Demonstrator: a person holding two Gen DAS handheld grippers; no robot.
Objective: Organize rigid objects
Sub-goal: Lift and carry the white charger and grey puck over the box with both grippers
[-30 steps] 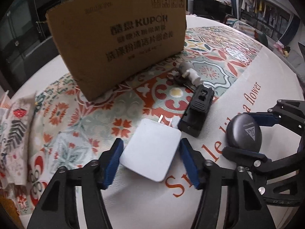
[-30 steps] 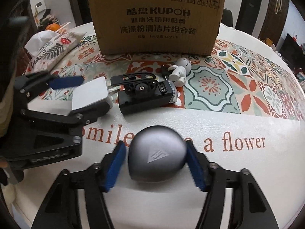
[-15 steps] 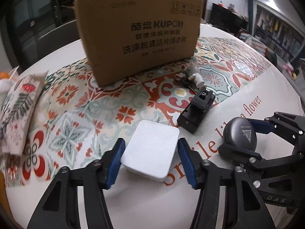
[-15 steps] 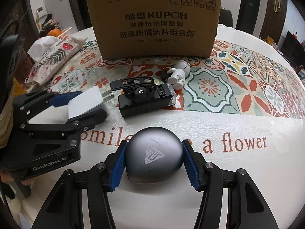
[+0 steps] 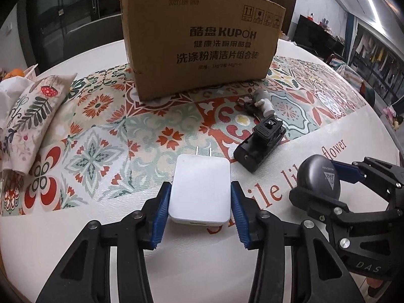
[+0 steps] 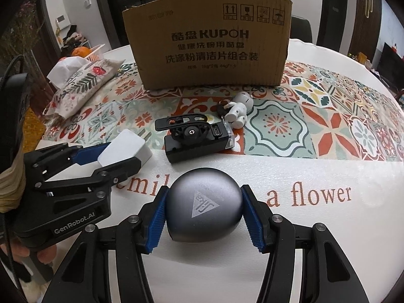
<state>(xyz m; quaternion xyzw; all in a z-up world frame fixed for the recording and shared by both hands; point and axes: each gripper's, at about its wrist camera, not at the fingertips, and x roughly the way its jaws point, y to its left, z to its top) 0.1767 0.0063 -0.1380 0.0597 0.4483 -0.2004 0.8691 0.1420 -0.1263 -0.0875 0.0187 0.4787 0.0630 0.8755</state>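
Observation:
My left gripper [image 5: 199, 202] is shut on a white plug charger [image 5: 200, 189], prongs pointing away, held just above the tabletop. It also shows in the right wrist view [image 6: 123, 149]. My right gripper [image 6: 203, 212] is shut on a round grey earbud case [image 6: 204, 209], also seen in the left wrist view [image 5: 319, 176]. A black bike light with mount [image 6: 197, 136] and a small white figurine keychain [image 6: 238, 111] lie on the patterned mat. A cardboard box [image 6: 212, 48] stands upright behind them.
A fabric tissue pouch [image 6: 80, 85] lies at the left, with a basket of oranges [image 6: 83, 51] behind it. The round table's white cloth [image 6: 315, 227] carries red lettering. Dark furniture surrounds the table.
Both grippers closed fully onto their objects. The left gripper swung so the charger lines up straight, and the box now sits centred in its view.

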